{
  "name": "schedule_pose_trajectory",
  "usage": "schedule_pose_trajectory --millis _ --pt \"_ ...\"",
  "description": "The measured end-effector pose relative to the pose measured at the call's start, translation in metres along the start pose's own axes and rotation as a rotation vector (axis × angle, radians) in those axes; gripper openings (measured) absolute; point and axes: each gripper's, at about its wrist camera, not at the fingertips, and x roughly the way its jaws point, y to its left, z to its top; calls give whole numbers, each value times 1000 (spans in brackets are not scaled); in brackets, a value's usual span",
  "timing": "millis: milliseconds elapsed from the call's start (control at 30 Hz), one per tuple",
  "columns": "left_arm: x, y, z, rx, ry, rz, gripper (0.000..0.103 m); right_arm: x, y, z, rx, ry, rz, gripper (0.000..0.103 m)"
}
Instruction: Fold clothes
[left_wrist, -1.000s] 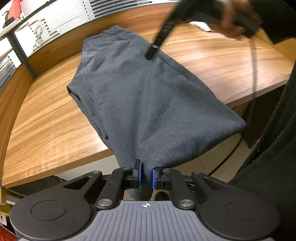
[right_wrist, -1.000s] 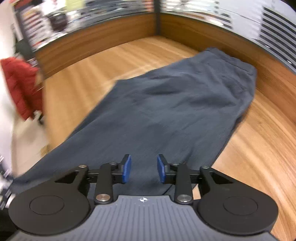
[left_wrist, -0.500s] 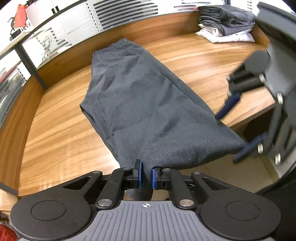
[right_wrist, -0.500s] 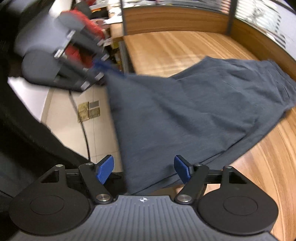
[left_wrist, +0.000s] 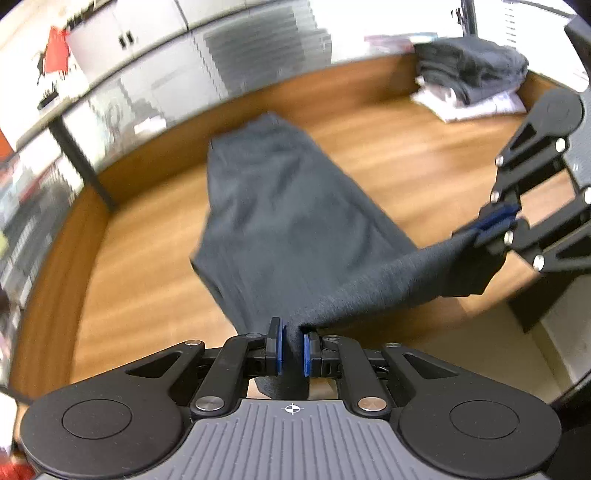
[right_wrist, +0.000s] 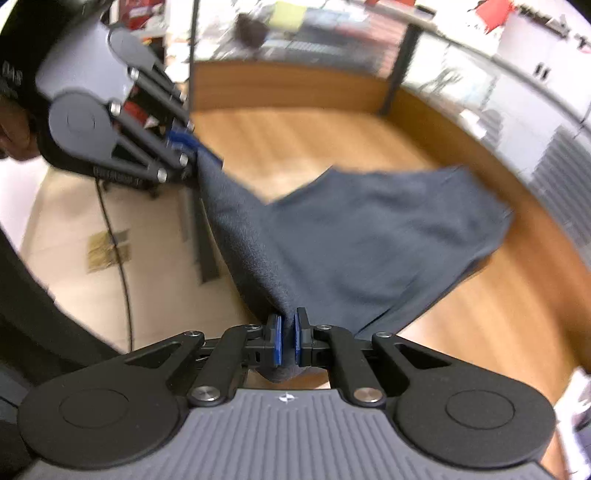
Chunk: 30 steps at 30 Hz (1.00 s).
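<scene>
The left gripper (left_wrist: 291, 347), at the lower centre of its own view, has its blue-padded jaws clamped narrowly on a bunched corner of the dark grey trousers (left_wrist: 280, 206). The right gripper (right_wrist: 287, 341), at the lower centre of its view, is closing its jaws, and the frame shows the pads pinching another corner of the same garment. The fabric is a matte, finely napped knit; its lifted hem edge stretches as a taut band between the two grippers, while the remainder lies flat across the wooden table (left_wrist: 424, 158), toward the upper centre of the left view. The table surface is smooth, with a warm orange grain and a curved raised rim. A stack of folded clothes (left_wrist: 469, 77), grey over white, rests at the upper right of the left view.
</scene>
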Motion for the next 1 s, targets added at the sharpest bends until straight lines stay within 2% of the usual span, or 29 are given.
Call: schedule_pose_trajectory --millis 200,300,400,567,733,833,1000 --pt "27 36 50 60 -97 12 13 -3 -50 47 33 -47 -142 7" --pt "54 52 71 103 -114 7 13 12 -80 67 56 -48 -206 7" --pt "88 66 87 132 -103 -15 13 35 -111 84 94 -36 -233 7" --pt "149 87 102 146 -55 -80 13 90 -163 95 168 17 -241 7" --pt "210 103 105 129 21 -169 13 142 -194 90 233 97 -217 7" --pt "240 106 102 141 54 -197 14 175 -205 85 268 154 -203 7" --pt "282 112 98 139 98 -230 28 223 -217 83 306 229 -187 11"
